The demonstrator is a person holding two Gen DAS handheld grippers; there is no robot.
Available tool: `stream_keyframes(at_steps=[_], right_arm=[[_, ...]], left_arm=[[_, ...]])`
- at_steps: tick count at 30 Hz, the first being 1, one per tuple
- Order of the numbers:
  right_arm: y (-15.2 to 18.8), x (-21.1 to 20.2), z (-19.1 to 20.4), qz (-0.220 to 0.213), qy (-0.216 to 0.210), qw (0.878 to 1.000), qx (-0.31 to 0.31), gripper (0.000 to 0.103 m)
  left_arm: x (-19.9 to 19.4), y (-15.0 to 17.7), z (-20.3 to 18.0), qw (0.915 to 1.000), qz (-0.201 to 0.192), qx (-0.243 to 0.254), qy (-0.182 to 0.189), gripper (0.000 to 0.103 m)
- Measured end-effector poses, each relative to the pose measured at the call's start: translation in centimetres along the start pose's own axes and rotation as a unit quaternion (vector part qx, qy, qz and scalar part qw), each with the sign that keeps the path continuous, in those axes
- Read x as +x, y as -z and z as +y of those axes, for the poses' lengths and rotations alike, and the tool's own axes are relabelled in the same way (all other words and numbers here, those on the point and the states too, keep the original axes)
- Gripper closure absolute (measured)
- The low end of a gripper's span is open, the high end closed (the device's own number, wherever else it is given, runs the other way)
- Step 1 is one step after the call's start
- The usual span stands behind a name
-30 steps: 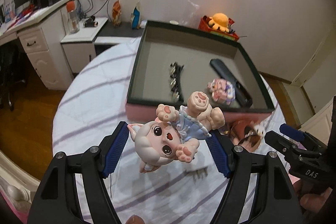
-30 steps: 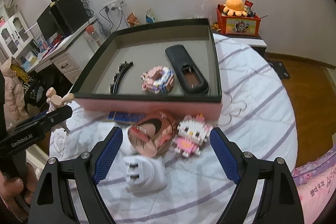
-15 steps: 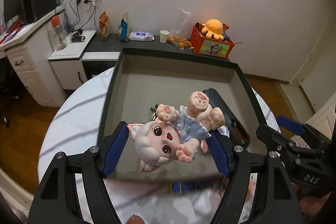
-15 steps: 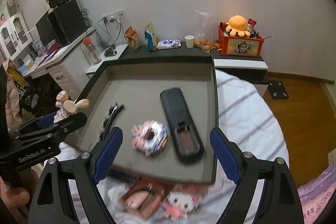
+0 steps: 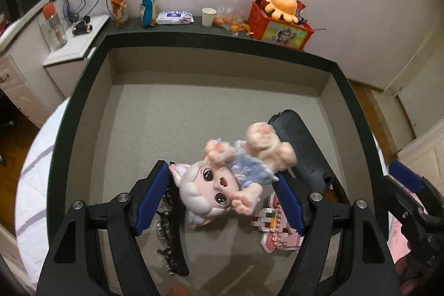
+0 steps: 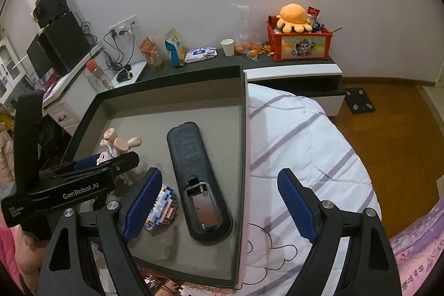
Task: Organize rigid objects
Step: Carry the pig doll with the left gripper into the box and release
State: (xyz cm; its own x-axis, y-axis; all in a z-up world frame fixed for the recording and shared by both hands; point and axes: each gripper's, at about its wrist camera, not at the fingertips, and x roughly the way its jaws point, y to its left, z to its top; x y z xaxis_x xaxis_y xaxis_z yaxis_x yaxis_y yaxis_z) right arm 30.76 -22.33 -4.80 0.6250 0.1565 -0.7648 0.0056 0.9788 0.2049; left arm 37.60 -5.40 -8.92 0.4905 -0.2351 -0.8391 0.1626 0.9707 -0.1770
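Note:
My left gripper (image 5: 222,193) is shut on a pink doll figurine (image 5: 219,182) in a blue dress and holds it above the floor of the open grey box (image 5: 172,113). The doll (image 6: 116,146) and left gripper (image 6: 111,162) also show in the right wrist view. Inside the box lie a black remote (image 6: 197,179) with its battery bay open, a pink brick figure (image 5: 277,229) and a black hair clip (image 5: 169,240). My right gripper (image 6: 219,204) is open and empty, hovering over the box's right wall (image 6: 241,157) and the remote.
The box stands on a round table with a white striped cloth (image 6: 299,135). Behind are a dark low shelf with snacks, a paper cup (image 6: 228,47) and a red toy bin (image 6: 299,40). A white desk with speakers (image 6: 61,40) stands at the left.
Both grippers have moved forward from the table's front to over the box. The doll is now above the box floor; the items in front of the box have dropped almost out of view.

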Motion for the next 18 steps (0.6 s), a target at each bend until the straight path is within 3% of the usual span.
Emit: stream_keyframes(at_steps=[2,7,18], right_arm=[[0.1,-0.1,0.0,0.001,-0.002,1.0,0.003,0.016],[0.8,-1.3,0.6,-0.002,-0.009,1.0,-0.003,0.016],[3.0,-6.2,1.7,-0.026,-0.019,0.999,-0.002,0.016]], left_arm=[[-0.6,0.1,0.1,1.0,-0.005,-0.003,-0.002,0.0],[-2.9,0.6,0.5,0.9996,-0.023,-0.015,-0.004,0.0],[-11.4,4.7,0.2,0.9935,-0.097,0.008,-0.06,0.0]])
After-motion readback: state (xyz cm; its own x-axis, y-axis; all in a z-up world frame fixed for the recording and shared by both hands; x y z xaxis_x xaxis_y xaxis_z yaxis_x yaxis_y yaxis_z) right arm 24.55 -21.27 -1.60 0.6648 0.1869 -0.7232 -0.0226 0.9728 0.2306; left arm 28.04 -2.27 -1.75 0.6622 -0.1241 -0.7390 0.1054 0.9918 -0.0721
